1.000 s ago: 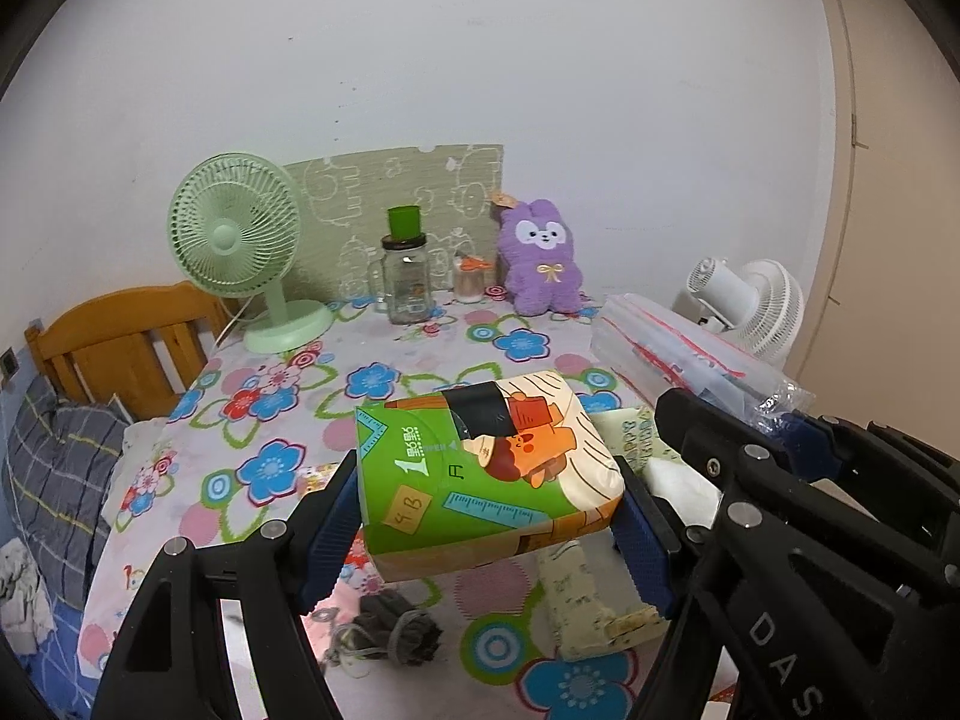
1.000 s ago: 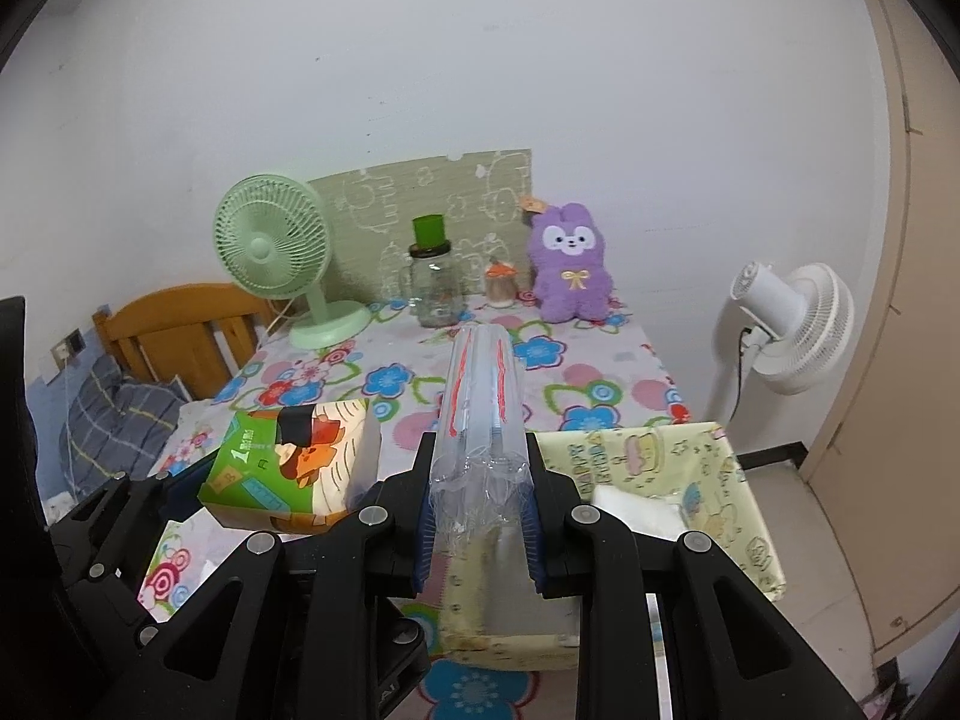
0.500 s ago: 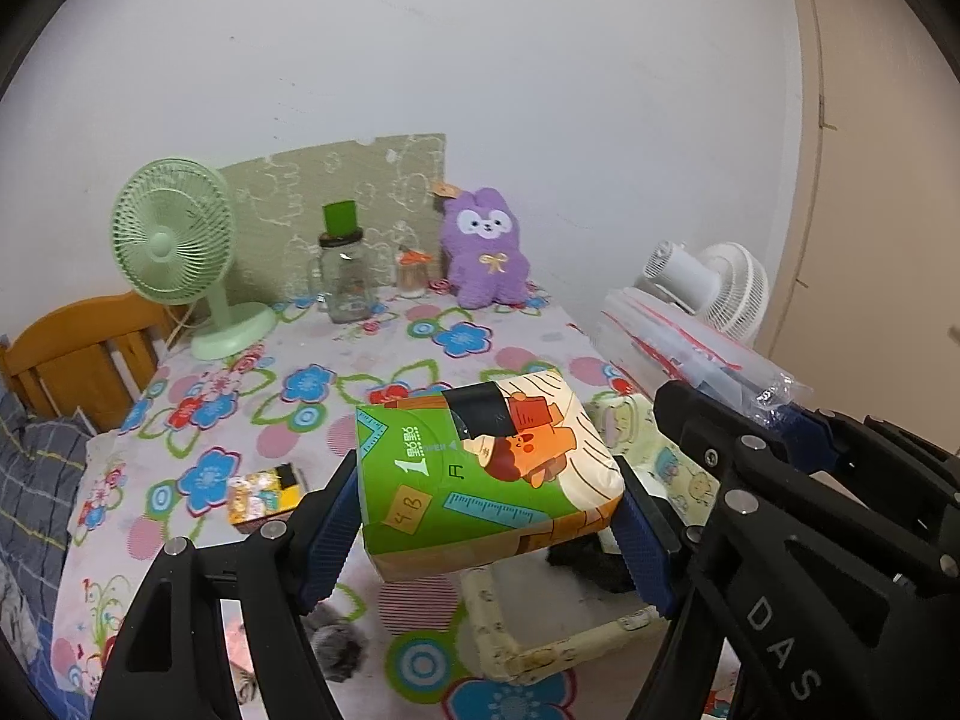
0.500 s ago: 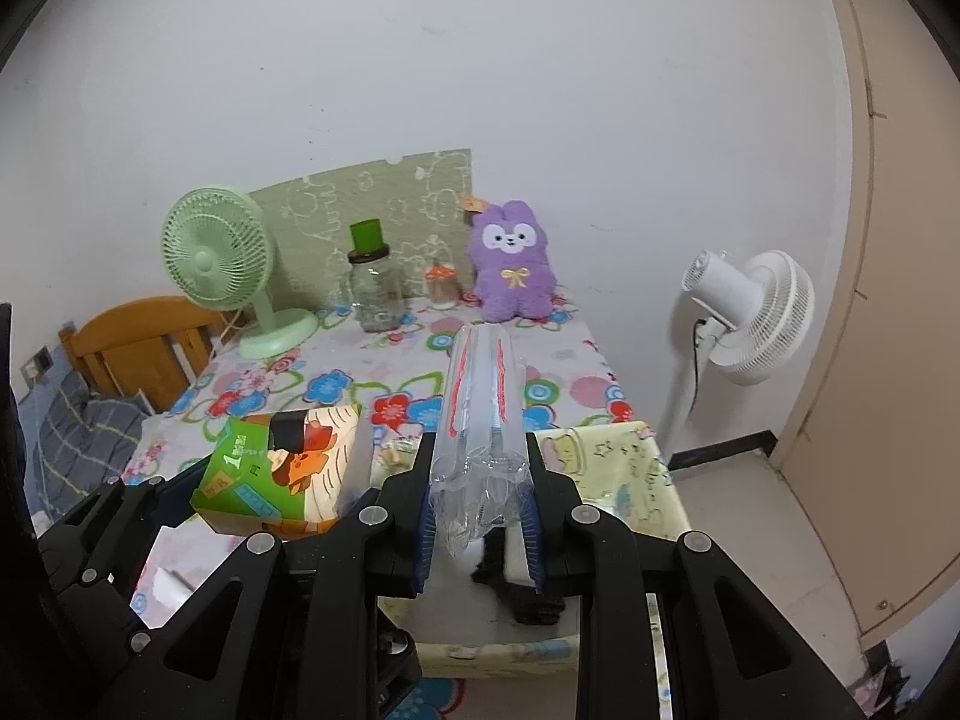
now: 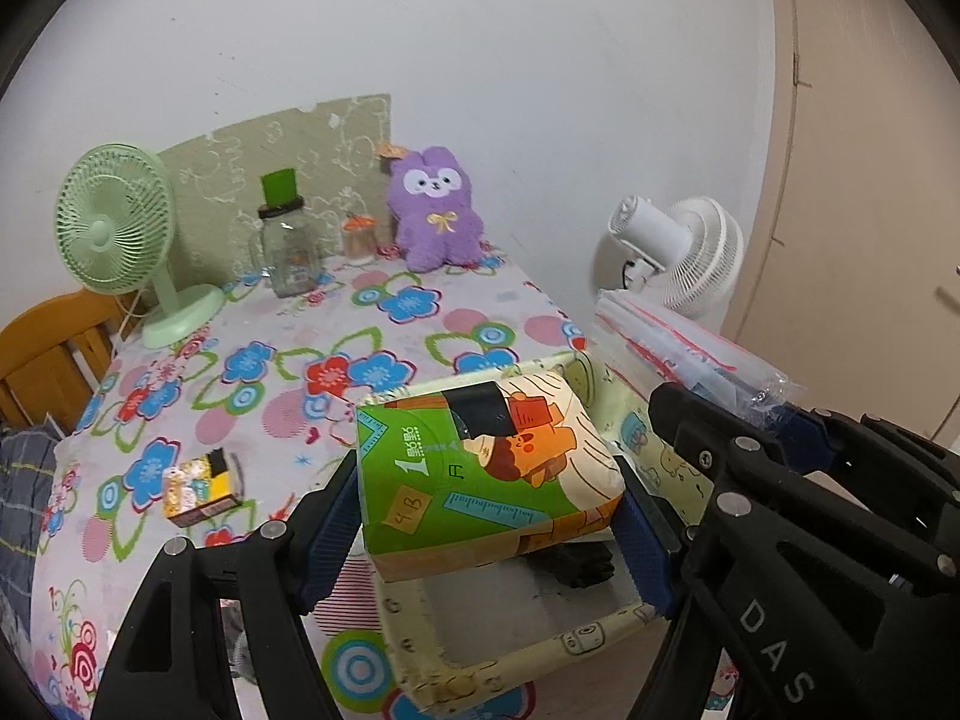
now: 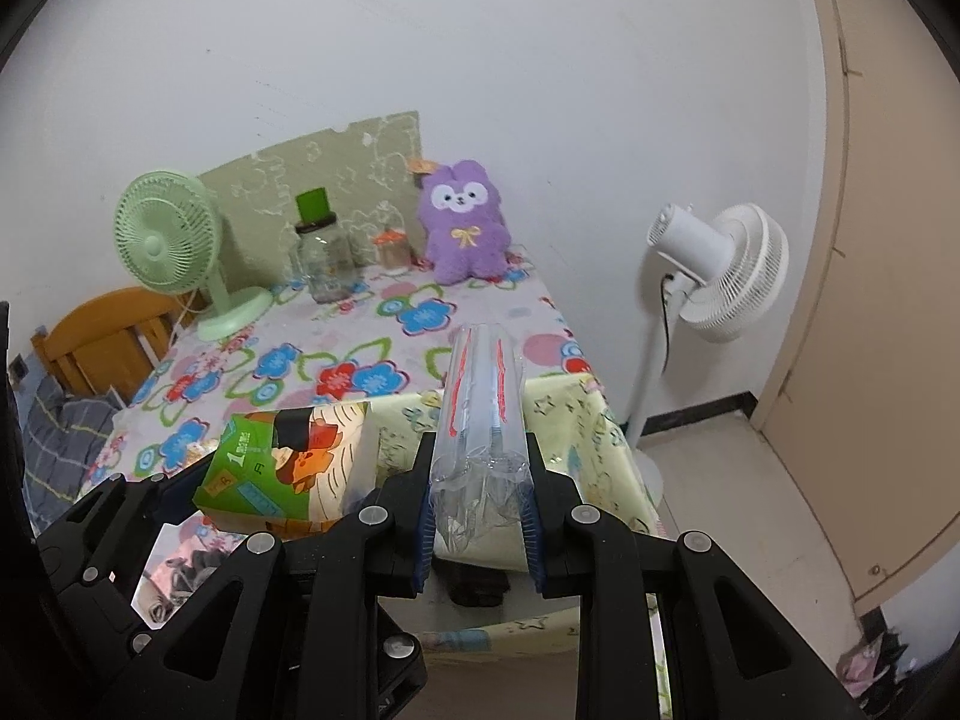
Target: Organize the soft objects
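White plaster walls enclose a table covered with a cloth printed in blue, red and pink flowers, set into the room's corner. Along its far edge stand a mint-green desk fan, a clear glass jar with a green top, a smaller jar with an orange lid and a purple plush rabbit, all backed by a pale green patterned board. A small yellow printed box lies on the cloth near the left edge. A wooden chair stands left of the table; a white pedestal fan stands on the floor to the right, beside a beige door.

At the table's near right corner sits an open fabric storage box in pale yellow with cartoon prints; a dark item lies inside it, not identifiable.

The left gripper clamps a soft tissue pack in green and orange cartoon wrapping by its two ends, blue pads pressed against it, and holds it above the fabric box, clear of its rim.

The right gripper is clenched on a rolled clear plastic bag with red stripes, gripping its crumpled near end. The roll projects forward over the fabric box, just beside the tissue pack.
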Tool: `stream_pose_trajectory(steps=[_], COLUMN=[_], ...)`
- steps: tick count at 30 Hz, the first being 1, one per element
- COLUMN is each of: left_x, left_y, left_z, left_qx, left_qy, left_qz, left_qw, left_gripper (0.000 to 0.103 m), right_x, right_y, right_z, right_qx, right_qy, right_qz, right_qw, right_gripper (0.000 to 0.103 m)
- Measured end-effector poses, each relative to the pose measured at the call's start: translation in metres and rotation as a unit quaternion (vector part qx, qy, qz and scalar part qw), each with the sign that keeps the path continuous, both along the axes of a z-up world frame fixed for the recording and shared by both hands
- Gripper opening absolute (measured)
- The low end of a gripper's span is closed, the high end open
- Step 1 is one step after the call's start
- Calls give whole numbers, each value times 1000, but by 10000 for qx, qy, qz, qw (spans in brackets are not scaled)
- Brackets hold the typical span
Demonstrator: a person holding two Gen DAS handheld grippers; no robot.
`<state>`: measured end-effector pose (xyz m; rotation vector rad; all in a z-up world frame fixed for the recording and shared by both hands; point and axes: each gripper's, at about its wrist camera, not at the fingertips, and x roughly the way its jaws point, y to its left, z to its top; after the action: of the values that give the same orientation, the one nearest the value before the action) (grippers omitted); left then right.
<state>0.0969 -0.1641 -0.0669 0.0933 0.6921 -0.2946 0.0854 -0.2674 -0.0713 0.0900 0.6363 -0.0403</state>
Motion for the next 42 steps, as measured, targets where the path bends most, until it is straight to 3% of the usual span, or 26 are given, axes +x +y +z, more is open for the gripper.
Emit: stream_pose_trajectory(steps=[15,20,27,30,32,42], left_x=[17,16,18,19,19,14], left_y=[-25,-26,-24,-23,-20,-15], left_z=[-29,-31,-30,-31,-30,-21], left_qx=[301,467,515,499,457,406], left_qy=[626,574,566,588,592,459], left_qz=[-313,-307,-315,-325,-325,-393], left_qw=[9971,9968,9966,9965,9967,9974], left_gripper=[82,93,95,95,95,96], right_x=[9,14,23,26,25,22], right_y=[-23,-25,-24,-23,-22,-15], right_z=[-26,-34,-41,-43,-42,-31], right_qx=[90,148,296,283,334,383], right_qy=[354,478,687,741,692,560], right_qz=[-291,-288,-269,-264,-219,-176], right_qw=[9989,9983,9968,9965,9968,9975], right_gripper=[27,27,30,45,69,85])
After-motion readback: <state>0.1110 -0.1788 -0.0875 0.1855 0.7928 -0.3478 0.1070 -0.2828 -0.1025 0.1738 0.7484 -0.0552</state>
